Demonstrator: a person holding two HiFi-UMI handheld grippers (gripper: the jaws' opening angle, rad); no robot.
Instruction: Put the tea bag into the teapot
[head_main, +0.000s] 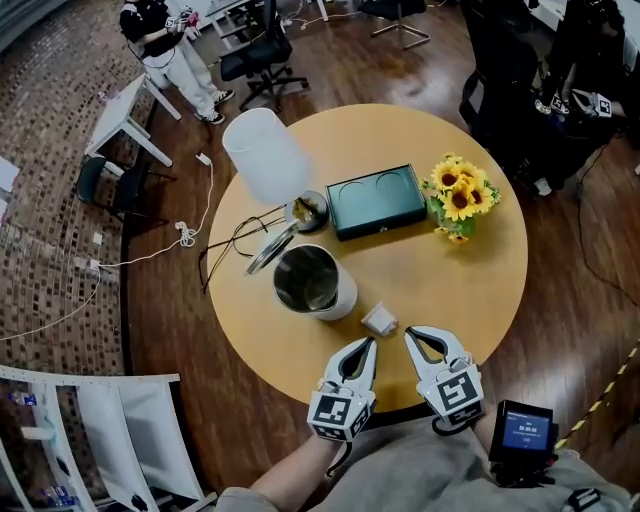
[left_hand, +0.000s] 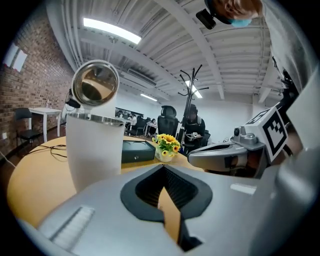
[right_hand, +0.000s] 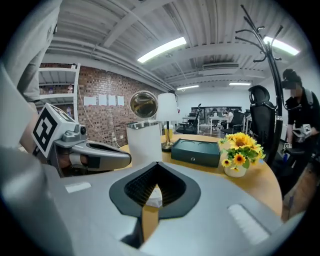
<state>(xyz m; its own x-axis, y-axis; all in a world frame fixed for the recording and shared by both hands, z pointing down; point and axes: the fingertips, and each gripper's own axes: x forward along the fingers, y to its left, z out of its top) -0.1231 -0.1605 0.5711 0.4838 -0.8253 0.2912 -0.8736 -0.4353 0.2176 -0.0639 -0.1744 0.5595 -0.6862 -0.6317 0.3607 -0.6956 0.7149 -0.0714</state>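
Head view: lamp (head_main: 265, 155) and teapot (head_main: 312, 282), lid swung open, stand ahead-left of left gripper (head_main: 368, 345), jaws together, empty. Tea bag (head_main: 380, 320) lies on table (head_main: 470, 270) just ahead of both tips. Right gripper (head_main: 412, 338) also closed, empty. Green box (head_main: 376, 201) and sunflowers (head_main: 458, 195) stand further ahead-right.

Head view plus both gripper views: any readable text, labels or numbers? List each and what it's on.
None can be read.
On the black device with blue screen: pale lines, too small to read.
On the cubes of the left gripper and right gripper: square marker patterns, no letters.
On the white sheets on the brick wall: too small to tell.
On the dark green rectangular box: no label visible.
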